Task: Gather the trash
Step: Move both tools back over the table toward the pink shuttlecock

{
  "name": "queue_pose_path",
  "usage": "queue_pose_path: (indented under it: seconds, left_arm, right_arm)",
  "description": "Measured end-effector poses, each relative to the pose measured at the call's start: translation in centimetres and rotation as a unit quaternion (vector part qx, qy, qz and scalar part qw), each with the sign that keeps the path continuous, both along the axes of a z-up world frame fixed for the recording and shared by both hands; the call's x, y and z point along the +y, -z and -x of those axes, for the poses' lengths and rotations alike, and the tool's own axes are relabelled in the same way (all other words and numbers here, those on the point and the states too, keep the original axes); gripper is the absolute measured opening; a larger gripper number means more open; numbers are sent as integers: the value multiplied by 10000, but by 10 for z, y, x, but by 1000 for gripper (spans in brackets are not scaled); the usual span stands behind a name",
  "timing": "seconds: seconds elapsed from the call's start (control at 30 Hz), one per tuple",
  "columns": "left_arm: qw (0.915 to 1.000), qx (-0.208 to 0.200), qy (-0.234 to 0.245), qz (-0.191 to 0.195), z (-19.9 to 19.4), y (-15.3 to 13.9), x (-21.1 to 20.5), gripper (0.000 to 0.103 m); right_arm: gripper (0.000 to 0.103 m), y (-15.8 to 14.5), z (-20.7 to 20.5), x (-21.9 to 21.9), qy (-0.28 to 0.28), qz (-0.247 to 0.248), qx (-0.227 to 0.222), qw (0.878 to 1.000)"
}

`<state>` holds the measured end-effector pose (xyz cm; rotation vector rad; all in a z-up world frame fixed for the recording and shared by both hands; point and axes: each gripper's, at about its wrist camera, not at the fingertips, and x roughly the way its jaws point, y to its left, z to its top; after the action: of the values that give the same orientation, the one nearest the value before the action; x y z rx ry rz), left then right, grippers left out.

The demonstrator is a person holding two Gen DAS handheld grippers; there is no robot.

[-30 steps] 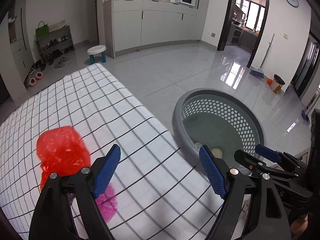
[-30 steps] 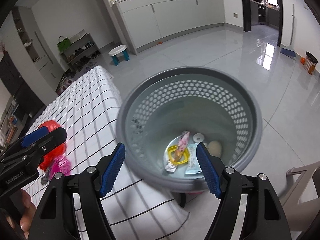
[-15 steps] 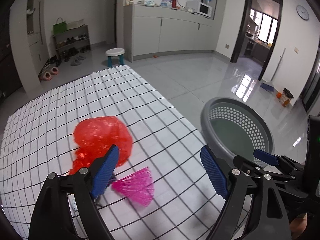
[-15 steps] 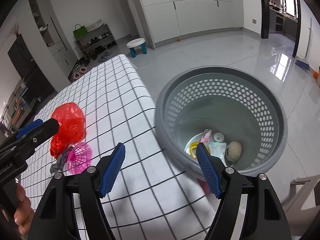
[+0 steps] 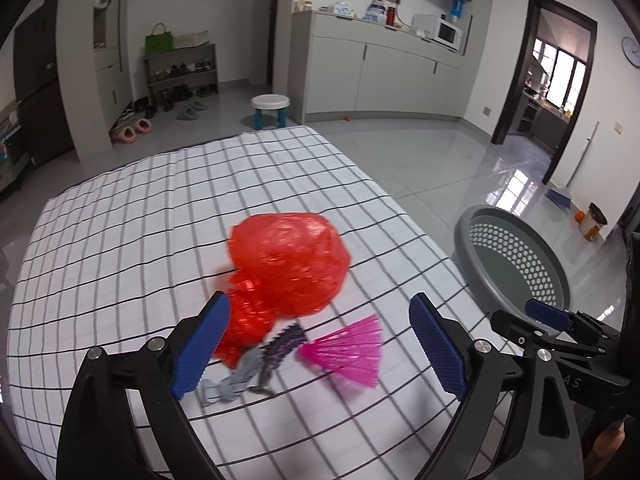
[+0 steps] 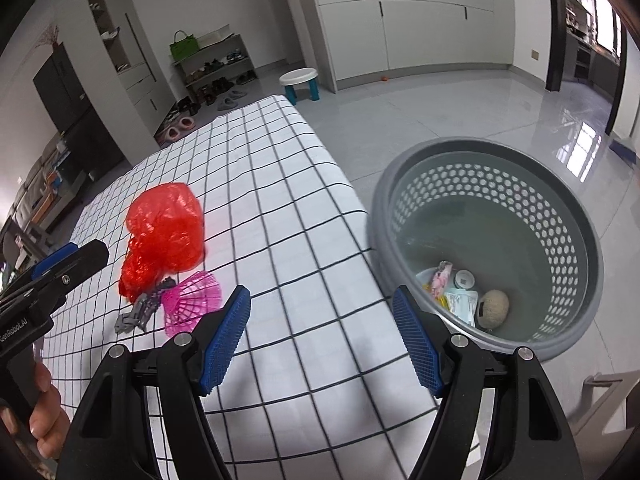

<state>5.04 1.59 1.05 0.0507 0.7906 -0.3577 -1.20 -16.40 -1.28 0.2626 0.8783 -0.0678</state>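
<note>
A crumpled red plastic bag [image 5: 286, 266] lies on the checked tablecloth [image 5: 160, 208]; it also shows in the right wrist view [image 6: 166, 228]. In front of it lie a pink net piece [image 5: 346, 350] [image 6: 192, 302] and a grey-purple scrap [image 5: 256, 364] [image 6: 144, 310]. My left gripper [image 5: 318, 350] is open and empty, hovering just above these items. My right gripper [image 6: 322, 340] is open and empty over the table's right edge. The grey perforated basket [image 6: 576, 240] [image 5: 476, 224] stands on the floor to the right, holding several pieces of trash [image 6: 464, 294].
A small white stool [image 5: 270, 110] stands beyond the table's far end. Cabinets [image 5: 384, 76] line the back wall, a shoe rack [image 5: 180, 76] is at the back left. A chair part [image 6: 600, 396] shows at the lower right. My left gripper [image 6: 52, 276] appears in the right wrist view.
Both grippers have swung left, away from the basket toward the trash on the table. The red bag and pink net now sit centred before my left gripper.
</note>
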Motion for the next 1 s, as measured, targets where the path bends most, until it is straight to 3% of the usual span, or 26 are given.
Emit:
queue_pose_path:
  seconds: [0.63,1.0]
  left_arm:
    - [9964,111,-839,3,23,13,64,93]
    - [9924,90,-1230,-33,25,18,87,93]
  right_arm:
    - [70,16,-12,59,-869,39,124,9961]
    - [70,21,-19,65,-976,-33,213,9950]
